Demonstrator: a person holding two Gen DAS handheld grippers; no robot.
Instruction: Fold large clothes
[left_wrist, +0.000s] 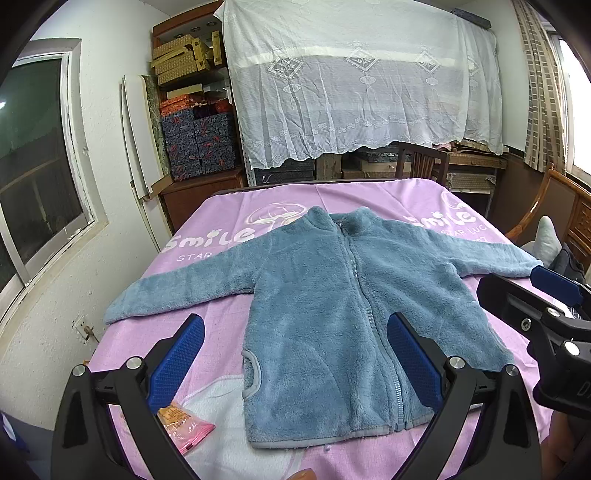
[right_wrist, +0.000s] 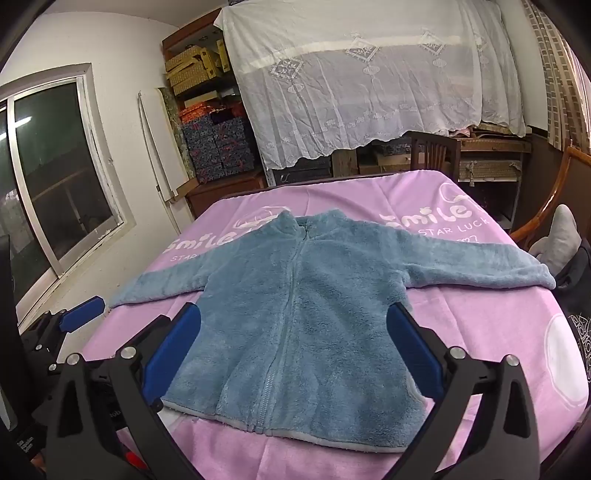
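A blue fleece zip jacket (left_wrist: 325, 295) (right_wrist: 295, 306) lies flat, front up, on the pink sheet (left_wrist: 229, 314) (right_wrist: 480, 325), zipped, with both sleeves spread out to the sides. My left gripper (left_wrist: 295, 354) hovers open above the jacket's near hem, nothing between its blue pads (left_wrist: 177, 362). My right gripper (right_wrist: 295, 354) also hangs open over the lower part of the jacket, holding nothing. The right gripper (left_wrist: 546, 306) shows at the right edge of the left wrist view; the left gripper (right_wrist: 74, 317) shows at the left edge of the right wrist view.
A small pink-and-orange packet (left_wrist: 184, 424) lies on the sheet near the front left corner. A wall with a window (left_wrist: 33, 166) runs along the left. Shelves of boxes (left_wrist: 199, 140), a lace-draped cabinet (left_wrist: 351, 92) and wooden chairs (left_wrist: 421, 158) stand behind the bed.
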